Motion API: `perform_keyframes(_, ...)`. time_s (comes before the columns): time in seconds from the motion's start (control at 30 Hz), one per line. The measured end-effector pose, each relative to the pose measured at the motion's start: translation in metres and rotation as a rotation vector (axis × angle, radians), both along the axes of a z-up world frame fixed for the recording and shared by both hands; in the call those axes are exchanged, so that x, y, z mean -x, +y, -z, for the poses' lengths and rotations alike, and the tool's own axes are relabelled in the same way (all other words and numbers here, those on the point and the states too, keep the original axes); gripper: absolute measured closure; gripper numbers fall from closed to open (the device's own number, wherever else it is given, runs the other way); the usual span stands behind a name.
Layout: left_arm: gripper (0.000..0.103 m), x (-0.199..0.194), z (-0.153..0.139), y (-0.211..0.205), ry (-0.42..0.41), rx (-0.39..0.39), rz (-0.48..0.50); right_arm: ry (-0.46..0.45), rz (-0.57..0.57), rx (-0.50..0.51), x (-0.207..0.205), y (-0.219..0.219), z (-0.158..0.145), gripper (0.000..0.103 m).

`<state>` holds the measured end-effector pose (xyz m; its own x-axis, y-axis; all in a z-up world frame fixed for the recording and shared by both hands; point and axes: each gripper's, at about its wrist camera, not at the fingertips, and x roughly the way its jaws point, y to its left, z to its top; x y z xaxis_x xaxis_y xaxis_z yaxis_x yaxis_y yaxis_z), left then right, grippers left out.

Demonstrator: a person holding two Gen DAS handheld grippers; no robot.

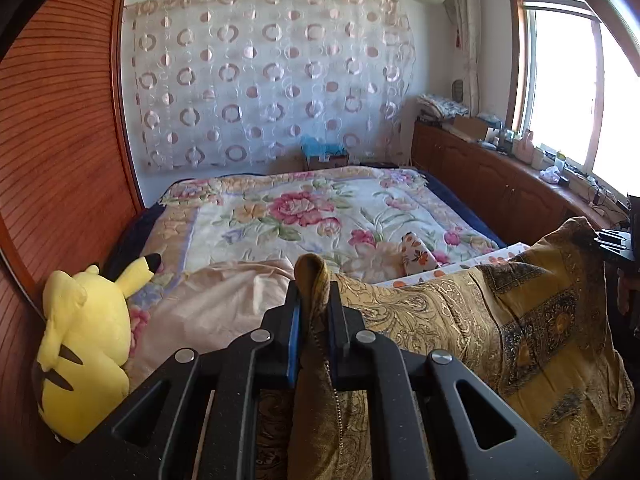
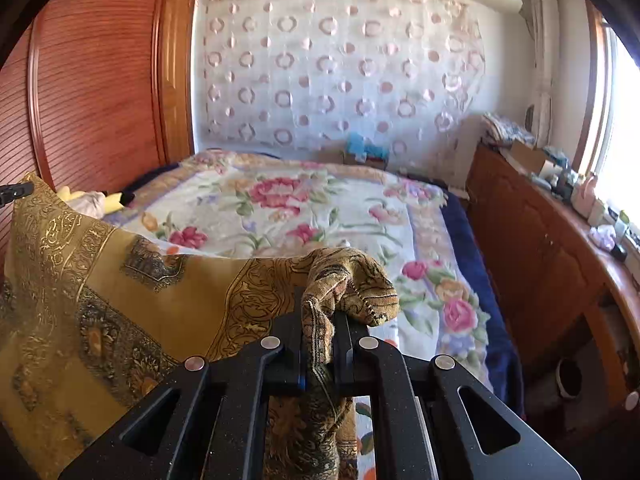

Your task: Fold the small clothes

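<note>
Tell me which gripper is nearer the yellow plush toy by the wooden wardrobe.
Left. The left gripper, clamping the gold patterned cloth, has the plush toy just beside it; the right gripper holds the cloth's far corner.

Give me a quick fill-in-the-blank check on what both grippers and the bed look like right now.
1. Both the left gripper and the right gripper are shut on the gold ____.
2. The cloth hangs ____ between the two grippers.
3. The yellow plush lies on the bed's ____ side, by the wooden panel.
4. The bedspread has a ____ print.

Missing words: cloth; stretched; left; floral
</note>
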<state>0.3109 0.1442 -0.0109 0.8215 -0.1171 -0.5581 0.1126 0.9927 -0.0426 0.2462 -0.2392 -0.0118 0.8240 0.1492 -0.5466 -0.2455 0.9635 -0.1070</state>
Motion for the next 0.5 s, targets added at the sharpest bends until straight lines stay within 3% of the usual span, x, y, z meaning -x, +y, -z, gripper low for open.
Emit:
perform_keyframes(0.13, 0.091, -0.010, 0.005, -0.004, 0.029, -0.027, 0.006, 0.051, 0.001, 0.017, -0.038, 0.010, 0.016, 0.095)
perform_keyframes(0.3, 0.089, -0.013, 0.006, -0.006, 0.057, -0.047, 0.013, 0.101, 0.008, 0.042, -0.054, 0.001, 0.004, 0.095)
perform_keyframes(0.4, 0.079, -0.017, 0.005, -0.009, 0.056, -0.089, 0.017, 0.132, 0.024, 0.050, -0.046, -0.017, -0.012, 0.095)
perform_keyframes(0.5, 0.060, -0.023, 0.005, -0.005, 0.051, -0.129, 0.010, 0.159, 0.033, 0.060, -0.057, -0.014, -0.008, 0.095)
